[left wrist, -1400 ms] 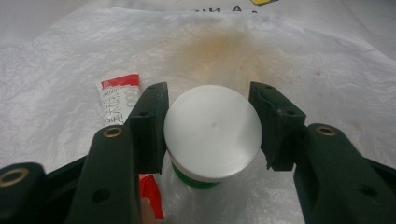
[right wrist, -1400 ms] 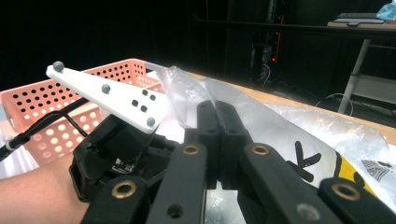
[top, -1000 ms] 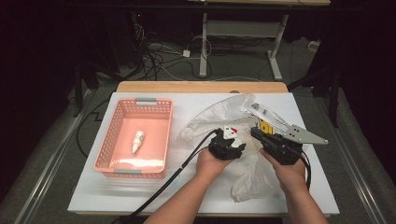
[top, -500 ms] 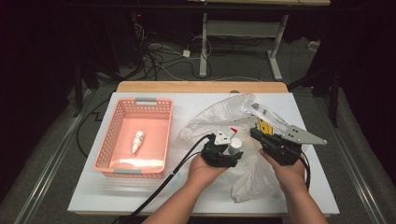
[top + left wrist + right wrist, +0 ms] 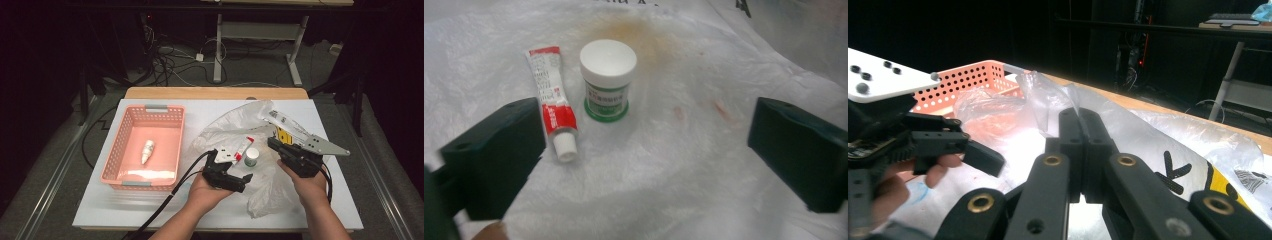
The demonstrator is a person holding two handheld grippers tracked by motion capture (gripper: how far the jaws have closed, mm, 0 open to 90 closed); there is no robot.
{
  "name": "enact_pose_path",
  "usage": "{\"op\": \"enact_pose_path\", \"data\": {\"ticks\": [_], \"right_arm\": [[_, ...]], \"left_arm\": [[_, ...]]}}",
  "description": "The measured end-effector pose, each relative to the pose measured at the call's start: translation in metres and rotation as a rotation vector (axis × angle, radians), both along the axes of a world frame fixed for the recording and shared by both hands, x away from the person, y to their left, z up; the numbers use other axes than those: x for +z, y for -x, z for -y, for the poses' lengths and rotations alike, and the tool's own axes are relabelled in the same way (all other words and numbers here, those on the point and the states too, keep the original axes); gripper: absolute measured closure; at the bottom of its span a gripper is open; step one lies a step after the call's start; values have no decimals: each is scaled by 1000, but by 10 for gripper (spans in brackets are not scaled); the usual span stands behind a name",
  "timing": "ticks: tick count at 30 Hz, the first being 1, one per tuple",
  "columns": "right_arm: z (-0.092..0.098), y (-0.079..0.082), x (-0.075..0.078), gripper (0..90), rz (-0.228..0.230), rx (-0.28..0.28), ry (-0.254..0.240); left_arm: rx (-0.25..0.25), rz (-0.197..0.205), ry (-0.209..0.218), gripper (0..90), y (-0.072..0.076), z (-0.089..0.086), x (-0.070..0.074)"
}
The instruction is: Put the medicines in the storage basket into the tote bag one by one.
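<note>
A small white jar [image 5: 608,80] with a green label stands on the clear plastic bag [image 5: 684,165], beside a red and white tube [image 5: 552,102] that lies flat. My left gripper [image 5: 646,125] is open wide just short of both; its jaws have just been opening and touch neither. From above, the jar [image 5: 251,156] and tube [image 5: 243,147] lie beyond the left gripper [image 5: 232,167]. My right gripper [image 5: 274,143] is shut on the edge of the bag [image 5: 260,192], and its jaws [image 5: 1079,117] meet on the film.
A pink basket [image 5: 114,150] at the left holds a small white bottle [image 5: 147,151]. The white table [image 5: 100,200] ends close to the person's forearms. The left gripper's cable [image 5: 165,202] trails off the near edge. A printed label [image 5: 285,135] lies in the bag.
The left gripper has drawn back toward the person and to the left, and its jaws have spread. The jar now stands free on the bag. The right gripper has kept still.
</note>
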State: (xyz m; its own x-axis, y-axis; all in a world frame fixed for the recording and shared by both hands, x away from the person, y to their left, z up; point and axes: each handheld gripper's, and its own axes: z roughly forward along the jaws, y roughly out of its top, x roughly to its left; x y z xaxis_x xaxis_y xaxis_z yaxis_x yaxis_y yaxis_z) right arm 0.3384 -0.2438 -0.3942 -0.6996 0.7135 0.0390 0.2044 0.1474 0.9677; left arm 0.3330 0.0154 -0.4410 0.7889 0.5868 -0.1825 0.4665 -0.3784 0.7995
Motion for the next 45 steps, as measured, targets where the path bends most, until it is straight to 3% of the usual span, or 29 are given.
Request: {"op": "enact_pose_path", "data": {"ticks": [10,18,22,29,45], "right_arm": [[-2,1,-1,900,-3,-1,5],[-2,1,-1,900,-1,-2,8],[-1,1,-1,900,-1,-5,7],[-2,0,-1,900,0,-4,8],[0,1,-2,900,-5,-6,3]], "left_arm": [[14,23,20,0,18,-36,20],[71,37,20,0,25,-79,27],[115,26,12,0,25,-98,27],[168,44,5,0,25,-124,31],[282,49,-21,0,19,-167,30]]}}
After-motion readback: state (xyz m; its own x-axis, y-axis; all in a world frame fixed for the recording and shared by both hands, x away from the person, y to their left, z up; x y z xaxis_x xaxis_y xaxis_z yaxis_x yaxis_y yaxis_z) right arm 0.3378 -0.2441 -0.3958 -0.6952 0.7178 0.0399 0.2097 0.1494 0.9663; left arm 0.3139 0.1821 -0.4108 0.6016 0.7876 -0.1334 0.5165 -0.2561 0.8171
